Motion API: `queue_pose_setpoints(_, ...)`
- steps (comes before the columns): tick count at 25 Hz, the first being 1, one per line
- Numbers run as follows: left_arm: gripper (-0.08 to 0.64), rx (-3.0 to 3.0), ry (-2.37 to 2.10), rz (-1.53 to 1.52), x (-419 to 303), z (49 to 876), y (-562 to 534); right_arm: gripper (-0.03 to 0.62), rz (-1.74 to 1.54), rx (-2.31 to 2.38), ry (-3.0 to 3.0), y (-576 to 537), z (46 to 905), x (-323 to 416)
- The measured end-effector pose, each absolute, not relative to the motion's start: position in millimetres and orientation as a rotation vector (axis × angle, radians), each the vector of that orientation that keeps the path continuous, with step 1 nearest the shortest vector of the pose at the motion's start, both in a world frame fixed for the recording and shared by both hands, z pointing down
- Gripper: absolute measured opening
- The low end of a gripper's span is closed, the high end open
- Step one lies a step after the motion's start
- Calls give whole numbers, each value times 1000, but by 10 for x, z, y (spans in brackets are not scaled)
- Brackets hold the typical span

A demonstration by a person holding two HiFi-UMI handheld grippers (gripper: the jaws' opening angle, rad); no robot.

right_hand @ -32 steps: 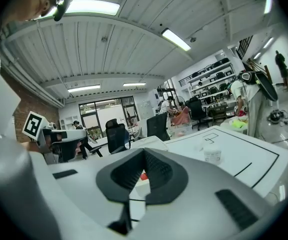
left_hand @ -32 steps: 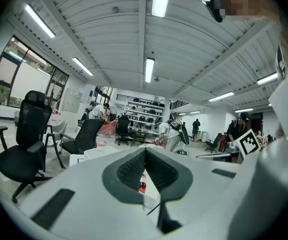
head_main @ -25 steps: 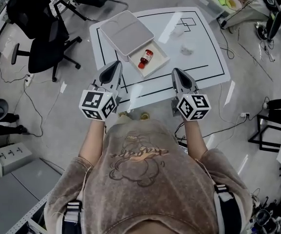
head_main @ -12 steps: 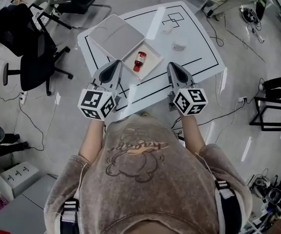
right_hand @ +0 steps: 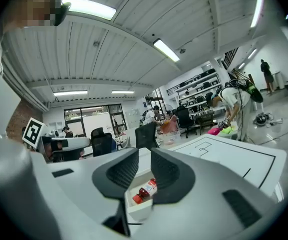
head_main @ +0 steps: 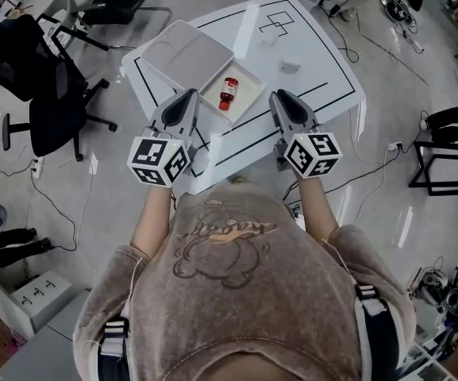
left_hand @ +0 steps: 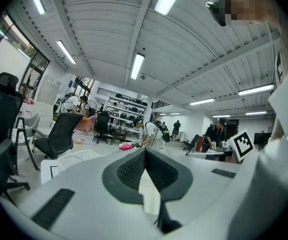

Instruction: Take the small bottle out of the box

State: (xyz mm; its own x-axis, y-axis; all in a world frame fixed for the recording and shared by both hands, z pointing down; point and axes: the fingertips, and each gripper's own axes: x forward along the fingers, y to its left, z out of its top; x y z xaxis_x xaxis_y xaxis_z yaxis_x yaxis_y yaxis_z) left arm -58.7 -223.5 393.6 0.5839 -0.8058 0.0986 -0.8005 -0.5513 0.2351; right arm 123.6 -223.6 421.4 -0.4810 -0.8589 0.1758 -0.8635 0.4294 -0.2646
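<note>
Right gripper (right_hand: pixel 144 156), jaws just opening & empty: gap too narrow, may push small red plastic bottle (right_hand: pixel 144 190) ahead in white box (right_hand: pixel 140 211)

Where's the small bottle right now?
Head view, upper centre: the small bottle lies in the open half of the box, just right of its lid, on the white table.
</note>
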Motion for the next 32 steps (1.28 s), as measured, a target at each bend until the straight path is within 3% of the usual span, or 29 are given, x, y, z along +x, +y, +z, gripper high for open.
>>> queue_pose_setpoints(11, 8, 2548, -1336, -45, -720, 3942, -2230, 294, 508, 1480, -2635, -2306, 4299, 960)
queue_pose_setpoints(16, 8, 2542, -1338, -48, -748, 3949, -2217, 492, 545, 1431, -2606, -2380, 4425, 850)
queue_pose_setpoints(32, 8, 2515, -1364, -38, -850, 4027, -2236, 499, 488, 1007, -2502, -2789, 5042, 330)
